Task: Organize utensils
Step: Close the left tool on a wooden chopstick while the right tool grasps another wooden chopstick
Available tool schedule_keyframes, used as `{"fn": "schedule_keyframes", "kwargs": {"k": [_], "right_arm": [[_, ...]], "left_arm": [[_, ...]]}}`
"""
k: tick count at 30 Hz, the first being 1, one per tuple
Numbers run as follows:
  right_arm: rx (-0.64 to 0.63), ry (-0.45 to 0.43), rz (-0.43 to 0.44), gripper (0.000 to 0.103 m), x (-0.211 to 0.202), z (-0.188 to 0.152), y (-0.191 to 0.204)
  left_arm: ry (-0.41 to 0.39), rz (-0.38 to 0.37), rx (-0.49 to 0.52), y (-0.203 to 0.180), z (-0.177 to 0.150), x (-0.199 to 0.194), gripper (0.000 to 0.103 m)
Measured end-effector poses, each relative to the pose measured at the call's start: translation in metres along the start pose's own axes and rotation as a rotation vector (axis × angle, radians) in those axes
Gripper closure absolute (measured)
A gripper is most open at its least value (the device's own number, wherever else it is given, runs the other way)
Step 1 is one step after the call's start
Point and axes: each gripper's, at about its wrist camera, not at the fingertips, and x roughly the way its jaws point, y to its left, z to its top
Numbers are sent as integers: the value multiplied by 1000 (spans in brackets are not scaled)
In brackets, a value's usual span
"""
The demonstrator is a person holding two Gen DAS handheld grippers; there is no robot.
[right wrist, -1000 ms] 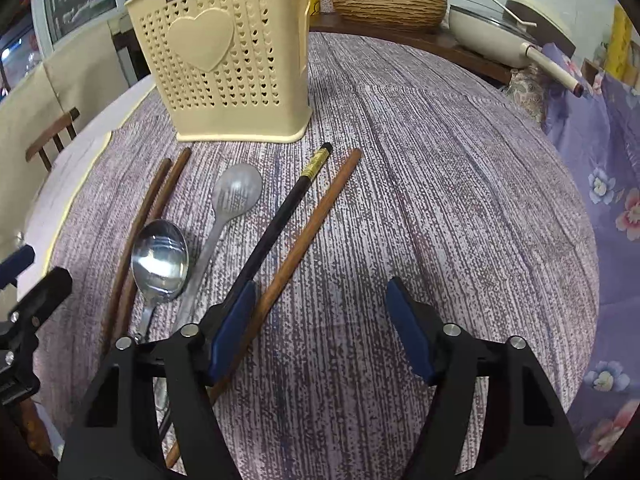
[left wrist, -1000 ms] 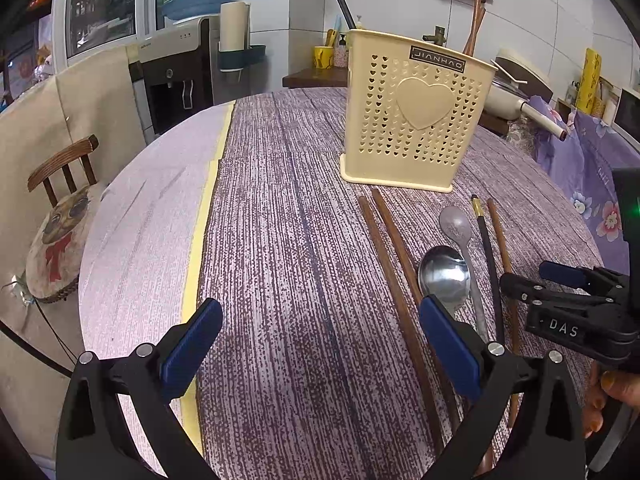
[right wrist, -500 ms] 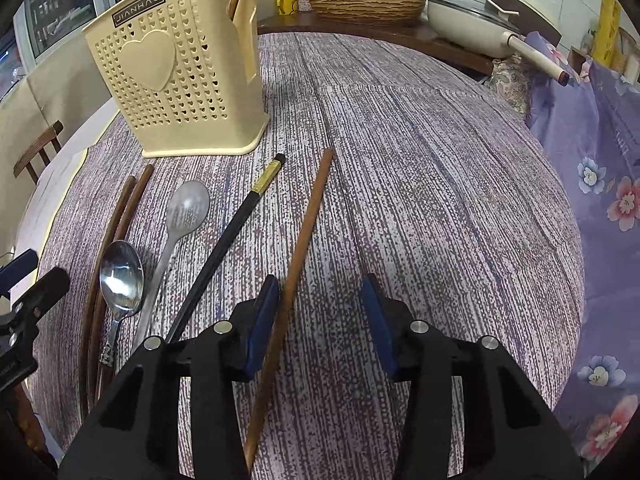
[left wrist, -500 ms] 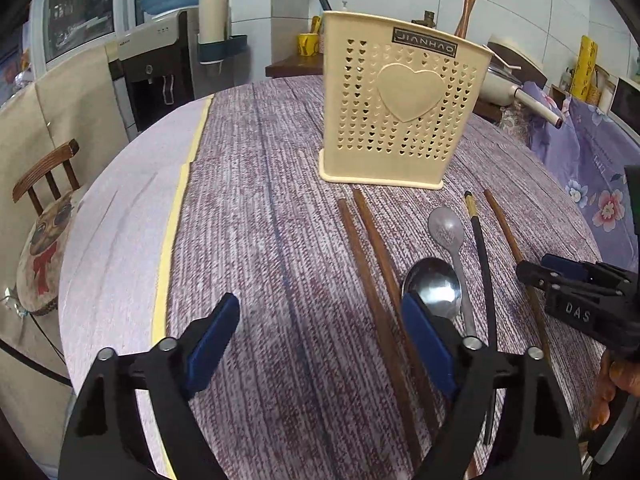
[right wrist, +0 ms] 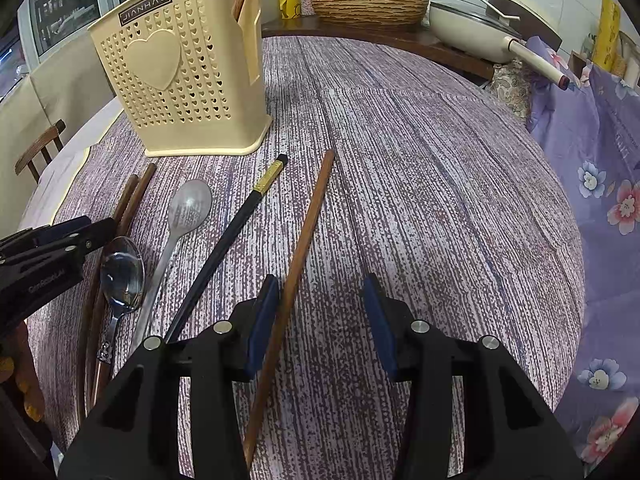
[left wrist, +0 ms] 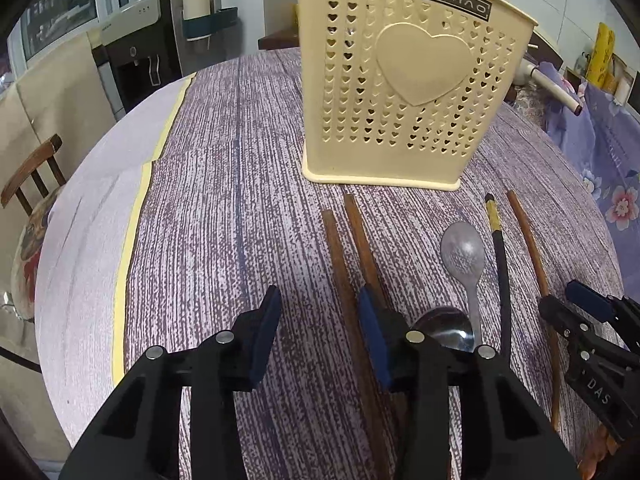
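Our left gripper (left wrist: pixel 318 332) and right gripper (right wrist: pixel 320 320) gape part-open, empty; bare striped tablecloth (right wrist: pixel 440 200) spreads right of the slim wooden chopstick (right wrist: pixel 308 220).

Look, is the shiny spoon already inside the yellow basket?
No, the shiny spoon lies flat on the table, in front of the yellow basket.

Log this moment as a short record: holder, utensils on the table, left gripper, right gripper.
holder: cream holder upright on table
utensils: brown chopstick pair, steel spoon, grey spoon, black chopstick, lone brown chopstick, all flat
left gripper: open, at the pair, empty
right gripper: open, lone brown chopstick beside its left finger, not gripped
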Motion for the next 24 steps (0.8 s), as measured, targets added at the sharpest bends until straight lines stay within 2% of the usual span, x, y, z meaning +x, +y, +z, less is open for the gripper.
{"fn": "schedule_keyframes", "kwargs": {"k": [7,12,19,24], "right_arm": [[-7,9,2,58,6,10,1],[-1,18,5,58,16,25,0],[28,25,-20,75,37,54,2],[31,25,-25,87,42,62,5]], "left_arm": [[9,22,-3,-3,5,1,79],[11,32,12,-9,8,4,81],[18,39,8,-11,14,8,86],[21,33,-4,-10,19,12,92]]}}
